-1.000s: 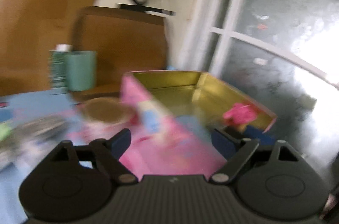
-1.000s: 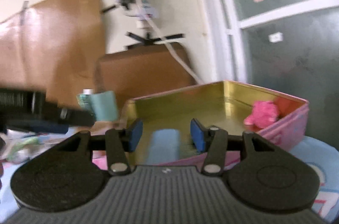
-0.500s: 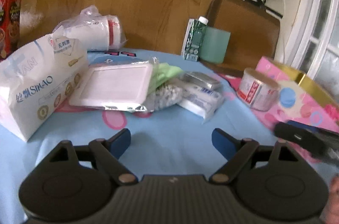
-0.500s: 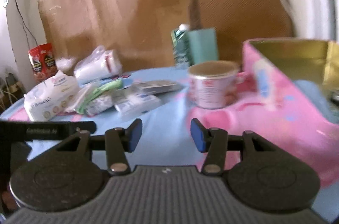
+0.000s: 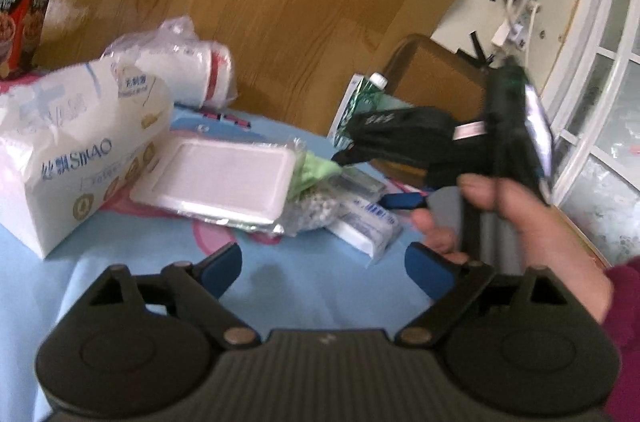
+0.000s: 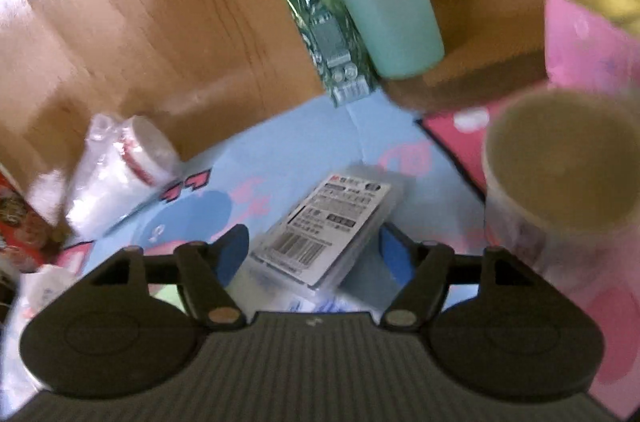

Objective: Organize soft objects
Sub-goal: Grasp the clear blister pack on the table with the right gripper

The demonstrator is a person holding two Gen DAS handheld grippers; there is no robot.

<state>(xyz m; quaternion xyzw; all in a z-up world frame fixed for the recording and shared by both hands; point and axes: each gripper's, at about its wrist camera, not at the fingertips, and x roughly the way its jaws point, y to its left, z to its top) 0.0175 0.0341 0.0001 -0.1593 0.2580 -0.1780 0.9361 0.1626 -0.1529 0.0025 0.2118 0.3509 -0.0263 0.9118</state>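
- Your right tongs have swung away from the pink tin and dropped over the pile; they are wide, straddling a labelled packet without gripping it.
- Your left tongs are wide and empty above the surface, tissue pack ahead.
- I judge the next pick is starting.

Left gripper jaws wide, right gripper jaws parted, right hand (blurred) gripping its handle.
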